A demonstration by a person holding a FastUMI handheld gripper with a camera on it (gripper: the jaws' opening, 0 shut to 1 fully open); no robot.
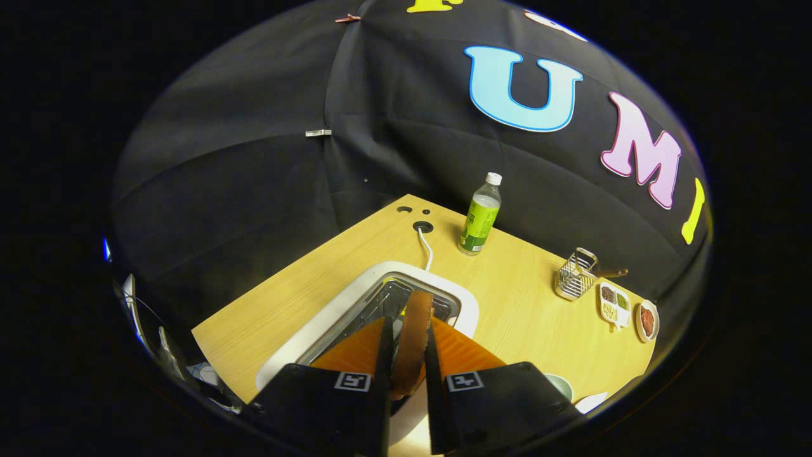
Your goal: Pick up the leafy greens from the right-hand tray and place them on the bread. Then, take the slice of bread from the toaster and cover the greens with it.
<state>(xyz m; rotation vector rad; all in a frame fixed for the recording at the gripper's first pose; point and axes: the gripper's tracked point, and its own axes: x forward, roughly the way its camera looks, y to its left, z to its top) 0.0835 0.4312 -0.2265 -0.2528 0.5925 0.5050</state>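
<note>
Jaws clenched on the brown toasted bread slice [412, 336] — held directly above the white rectangular toaster [355, 317], green-labelled bottle [479, 219] at one o'clock. Judging so, covering the greens remains.

— Where's your gripper [406, 343] right now?

— I hold it tipped downward, fingers pointing away from me.

— And the fingers [384, 368] themselves?

— Drawn close together, one on each side of the slice of bread [412, 336], both pressing its faces (the slice stands on edge between them), so my grip is firm.
</note>
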